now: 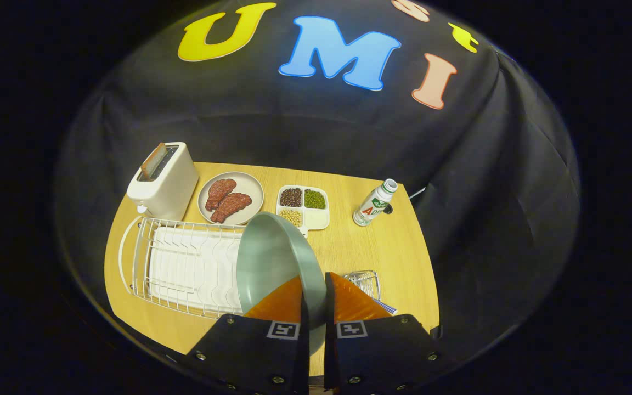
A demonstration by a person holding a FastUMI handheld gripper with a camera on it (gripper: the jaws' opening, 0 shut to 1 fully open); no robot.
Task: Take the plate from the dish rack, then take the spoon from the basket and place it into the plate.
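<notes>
My gripper is shut on the rim of a grey-green plate, which stands on edge and is lifted above the right end of the white wire dish rack. The plate's hollow side faces left toward the rack. Just right of my fingers, a small wire basket sits on the wooden table, partly hidden behind one finger. A striped handle tip pokes out beside that finger; I cannot tell if it is the spoon.
Beyond the rack stand a cream toaster with toast in it, a round plate of meat slices, a divided tray of beans and a small bottle. Black cloth surrounds the table.
</notes>
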